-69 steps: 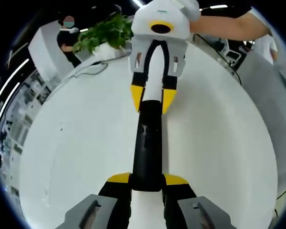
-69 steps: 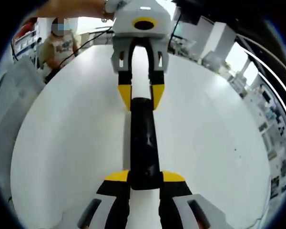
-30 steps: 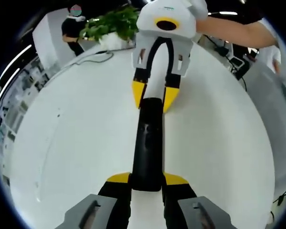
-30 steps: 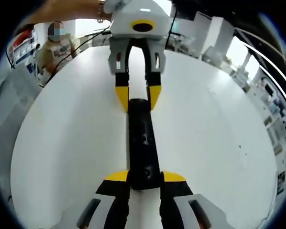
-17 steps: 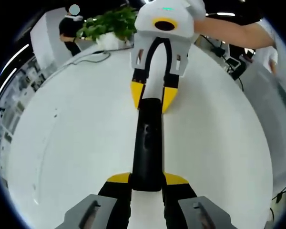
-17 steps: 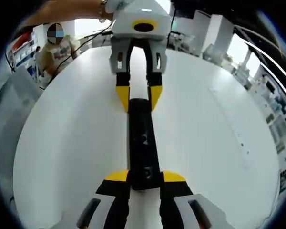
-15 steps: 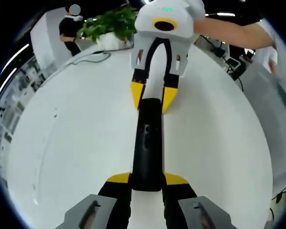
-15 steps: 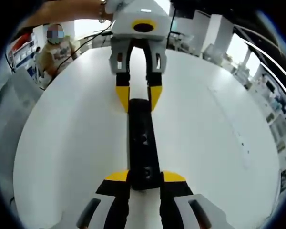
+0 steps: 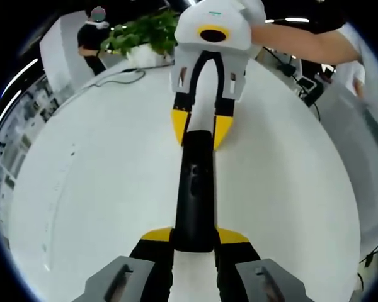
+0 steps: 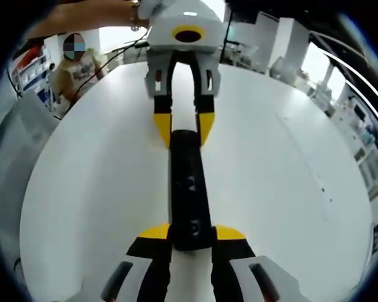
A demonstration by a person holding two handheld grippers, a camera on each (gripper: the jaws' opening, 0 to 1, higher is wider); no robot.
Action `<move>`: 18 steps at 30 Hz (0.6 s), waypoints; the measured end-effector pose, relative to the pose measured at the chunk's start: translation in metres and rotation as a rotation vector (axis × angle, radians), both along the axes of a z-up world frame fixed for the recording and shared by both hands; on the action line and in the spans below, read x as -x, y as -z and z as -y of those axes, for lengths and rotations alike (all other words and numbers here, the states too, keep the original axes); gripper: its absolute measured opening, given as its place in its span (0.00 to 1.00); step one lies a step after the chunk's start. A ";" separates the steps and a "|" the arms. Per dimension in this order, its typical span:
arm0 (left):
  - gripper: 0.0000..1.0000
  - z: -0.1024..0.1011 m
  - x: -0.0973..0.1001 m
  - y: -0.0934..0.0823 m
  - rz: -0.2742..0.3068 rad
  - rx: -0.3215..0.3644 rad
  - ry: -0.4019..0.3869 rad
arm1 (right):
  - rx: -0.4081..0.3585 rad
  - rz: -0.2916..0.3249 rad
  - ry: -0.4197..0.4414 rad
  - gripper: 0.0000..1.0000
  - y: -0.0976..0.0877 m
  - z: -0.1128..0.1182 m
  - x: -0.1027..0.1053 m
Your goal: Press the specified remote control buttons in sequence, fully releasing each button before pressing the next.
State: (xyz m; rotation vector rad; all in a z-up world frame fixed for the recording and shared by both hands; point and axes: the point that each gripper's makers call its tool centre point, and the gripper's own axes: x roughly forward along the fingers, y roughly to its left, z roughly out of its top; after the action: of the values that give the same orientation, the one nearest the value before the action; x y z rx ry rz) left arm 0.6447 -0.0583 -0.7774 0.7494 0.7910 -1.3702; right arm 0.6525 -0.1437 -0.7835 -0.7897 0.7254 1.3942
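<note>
The left gripper (image 9: pixel 194 236) clamps the near end of a black remote control (image 9: pixel 194 189), its yellow-tipped jaws pressed against both sides. The remote stretches away above the white table (image 9: pixel 101 189), and its far end sits between the yellow tips of the right gripper (image 9: pixel 199 131), likewise closed on it. In the right gripper view the remote (image 10: pixel 189 189) spans both grippers the same way. Beyond stands a potted plant (image 9: pixel 145 34).

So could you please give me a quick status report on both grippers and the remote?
Left gripper and right gripper each shut on one end of the long black remote control. Remote held between them over the round white table. Nothing in the way.
</note>
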 end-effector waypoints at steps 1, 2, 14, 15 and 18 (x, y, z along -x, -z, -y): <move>0.24 0.000 0.000 0.000 0.000 0.001 -0.001 | 0.000 -0.001 0.001 0.21 0.000 0.000 0.000; 0.24 -0.001 0.000 0.000 0.000 0.002 0.000 | 0.001 -0.002 -0.001 0.21 0.000 0.000 0.000; 0.24 -0.005 -0.009 0.002 0.003 0.009 0.010 | -0.003 -0.009 -0.004 0.22 0.000 -0.001 0.000; 0.24 -0.005 -0.009 0.003 0.004 0.008 0.012 | -0.003 -0.010 -0.004 0.22 0.000 -0.001 0.000; 0.24 -0.006 -0.011 0.003 0.005 0.010 0.011 | -0.005 -0.013 -0.005 0.22 0.000 -0.001 -0.001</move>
State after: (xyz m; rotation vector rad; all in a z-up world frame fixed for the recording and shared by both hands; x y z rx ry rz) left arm 0.6558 -0.0521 -0.7806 0.7502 0.7766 -1.3811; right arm 0.6535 -0.1431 -0.7835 -0.7796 0.7307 1.4062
